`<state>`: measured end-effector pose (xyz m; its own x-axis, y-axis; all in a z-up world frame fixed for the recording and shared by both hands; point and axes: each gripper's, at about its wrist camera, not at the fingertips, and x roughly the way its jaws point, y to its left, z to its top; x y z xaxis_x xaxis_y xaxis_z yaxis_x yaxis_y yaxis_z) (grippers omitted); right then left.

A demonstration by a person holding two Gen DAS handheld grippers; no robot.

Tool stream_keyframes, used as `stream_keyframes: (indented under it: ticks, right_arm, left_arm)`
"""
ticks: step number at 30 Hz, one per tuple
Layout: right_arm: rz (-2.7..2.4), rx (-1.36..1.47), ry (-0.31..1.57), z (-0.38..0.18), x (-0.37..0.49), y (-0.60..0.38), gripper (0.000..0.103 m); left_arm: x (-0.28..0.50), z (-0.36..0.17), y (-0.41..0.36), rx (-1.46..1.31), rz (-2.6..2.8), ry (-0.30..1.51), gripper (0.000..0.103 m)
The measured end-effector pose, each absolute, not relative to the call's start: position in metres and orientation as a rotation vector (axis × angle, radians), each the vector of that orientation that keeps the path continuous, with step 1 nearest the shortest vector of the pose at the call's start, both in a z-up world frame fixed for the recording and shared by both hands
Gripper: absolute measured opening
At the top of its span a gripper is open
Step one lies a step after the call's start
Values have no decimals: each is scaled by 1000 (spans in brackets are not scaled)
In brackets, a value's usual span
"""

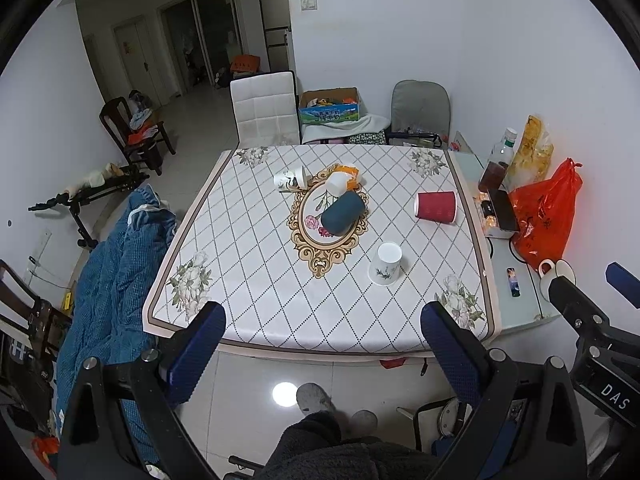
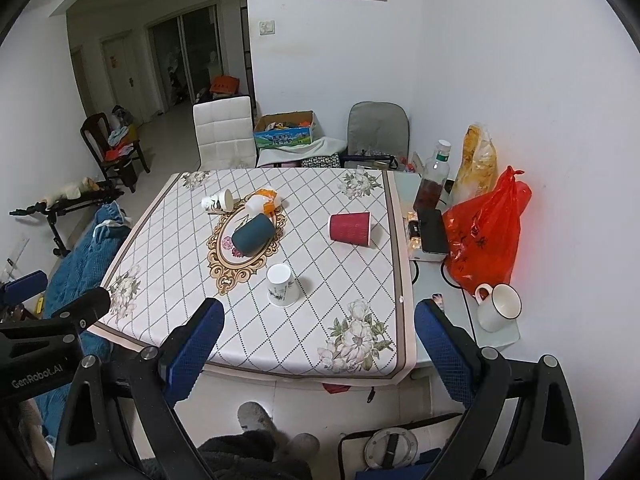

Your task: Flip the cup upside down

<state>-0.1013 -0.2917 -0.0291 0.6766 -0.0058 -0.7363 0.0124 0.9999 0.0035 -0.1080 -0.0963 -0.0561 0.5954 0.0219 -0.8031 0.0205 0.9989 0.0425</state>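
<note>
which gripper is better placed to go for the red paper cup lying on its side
Right, probably. The red ribbed paper cup lies toward the table's right edge. It sits between the open right gripper fingers in that view, but right of centre for the open left gripper. Both are still off the table.

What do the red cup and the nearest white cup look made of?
Red cup: probably paper, matte, with fine ribbing along its side like a ripple-wall disposable cup. White cup, standing rim-down: likely thin paper with a printed plant sprig, slightly smooth; ceramic can't be ruled out.
</note>
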Motion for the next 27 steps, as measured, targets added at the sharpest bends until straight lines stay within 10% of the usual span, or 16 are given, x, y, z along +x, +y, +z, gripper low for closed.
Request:
stream_keyframes:
  ticks: [27]
  right_arm:
    - [-6, 32, 844, -31, -104, -286, 98]
  left_arm:
    - [-107, -57, -94, 53, -3, 932, 100]
